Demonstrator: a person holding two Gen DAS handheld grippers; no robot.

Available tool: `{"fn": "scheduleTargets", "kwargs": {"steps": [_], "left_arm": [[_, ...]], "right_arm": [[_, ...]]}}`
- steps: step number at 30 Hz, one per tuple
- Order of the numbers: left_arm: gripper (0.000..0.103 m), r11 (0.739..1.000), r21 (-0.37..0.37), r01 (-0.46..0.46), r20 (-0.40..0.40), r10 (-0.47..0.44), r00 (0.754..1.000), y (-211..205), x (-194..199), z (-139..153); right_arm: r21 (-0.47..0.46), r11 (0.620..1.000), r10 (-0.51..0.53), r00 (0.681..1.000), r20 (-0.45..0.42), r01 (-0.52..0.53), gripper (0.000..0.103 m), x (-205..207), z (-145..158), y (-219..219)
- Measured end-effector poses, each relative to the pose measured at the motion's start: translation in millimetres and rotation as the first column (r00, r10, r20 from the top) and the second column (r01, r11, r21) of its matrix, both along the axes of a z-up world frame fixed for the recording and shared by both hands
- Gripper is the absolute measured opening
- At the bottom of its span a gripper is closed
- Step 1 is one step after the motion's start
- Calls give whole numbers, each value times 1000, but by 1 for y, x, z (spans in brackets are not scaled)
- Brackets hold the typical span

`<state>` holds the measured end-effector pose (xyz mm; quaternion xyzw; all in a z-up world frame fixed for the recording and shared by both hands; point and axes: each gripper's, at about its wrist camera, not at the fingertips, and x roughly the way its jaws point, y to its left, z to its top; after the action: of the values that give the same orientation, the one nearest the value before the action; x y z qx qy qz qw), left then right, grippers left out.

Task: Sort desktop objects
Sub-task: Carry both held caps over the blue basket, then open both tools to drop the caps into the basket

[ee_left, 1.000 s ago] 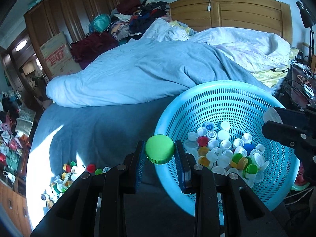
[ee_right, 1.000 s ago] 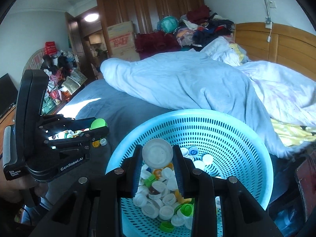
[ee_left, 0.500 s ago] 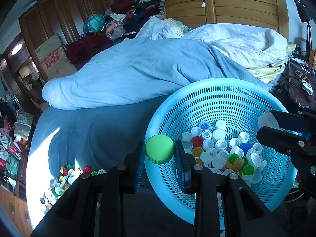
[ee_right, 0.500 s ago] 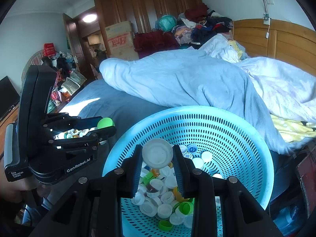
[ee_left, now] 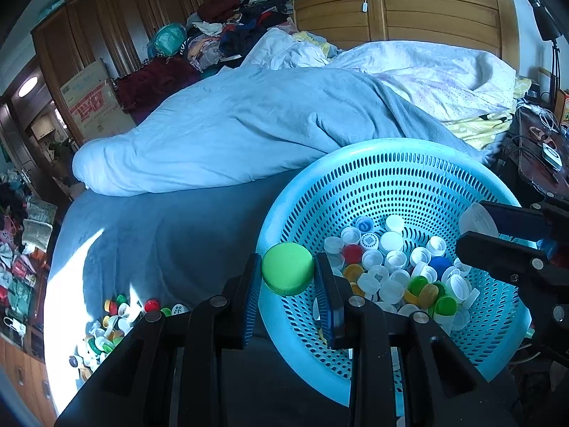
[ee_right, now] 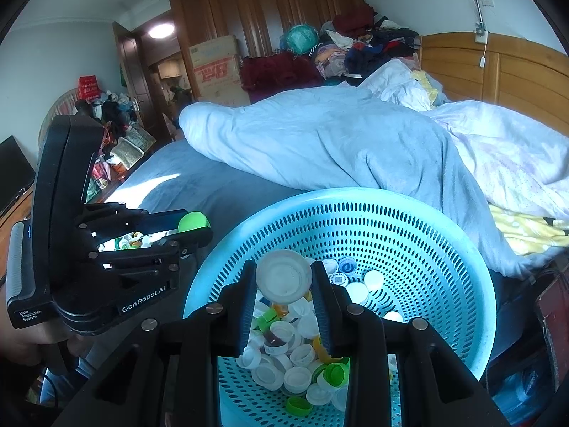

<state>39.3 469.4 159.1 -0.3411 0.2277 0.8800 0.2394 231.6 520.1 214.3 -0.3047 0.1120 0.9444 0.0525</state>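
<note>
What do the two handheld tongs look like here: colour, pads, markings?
Both tongs are matte black. Left tongs: two flat arms with silver pivot screws and ribbed blue pads on the inner faces. Right tongs have the same build. Seen from the right wrist view, the left unit's body is a black housing printed "GenRobot.AI" and "Data Acquisition System" in white. No sleeves in view.
</note>
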Motion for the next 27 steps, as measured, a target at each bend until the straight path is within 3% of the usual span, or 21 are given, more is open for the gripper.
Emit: {"fn": "scheduleTargets", "kwargs": {"steps": [5,7,8,9,10,13,20,25,27], "left_arm": [[25,1000,7,-2,16,2,1000,-1,-3,-2],[26,1000,13,6,27,-6,1000,-1,-3,-4],[32,1000,16,5,28,-5,1000,-2,-4,-4],[37,1000,23,-2,25,1,1000,-3,-4,-4],[48,999,31,-11,21,10,1000,-7,-4,-4],[50,997,59,-44,35,42,998,-24,-9,-6],[51,969,100,-226,121,213,969,-131,-39,-39],[57,943,62,-326,256,301,919,-223,-102,-92],[57,930,117,-349,345,292,892,-257,-134,-115]], "right_arm": [[1,1000,-3,1000,-2,3,34,0,0,0],[1,1000,-14,1000,-6,14,44,1,-1,1],[1,1000,-18,1000,-8,19,61,1,-1,2],[1,1000,-21,1000,-10,21,70,1,-1,2],[3,1000,-21,1000,-9,21,70,2,0,2],[7,1000,-9,1000,-15,9,70,2,4,-3],[24,997,73,997,-13,-73,70,-11,11,-37],[46,976,211,977,30,-212,76,-52,9,-91],[40,964,261,964,44,-263,78,-73,7,-111]]}}
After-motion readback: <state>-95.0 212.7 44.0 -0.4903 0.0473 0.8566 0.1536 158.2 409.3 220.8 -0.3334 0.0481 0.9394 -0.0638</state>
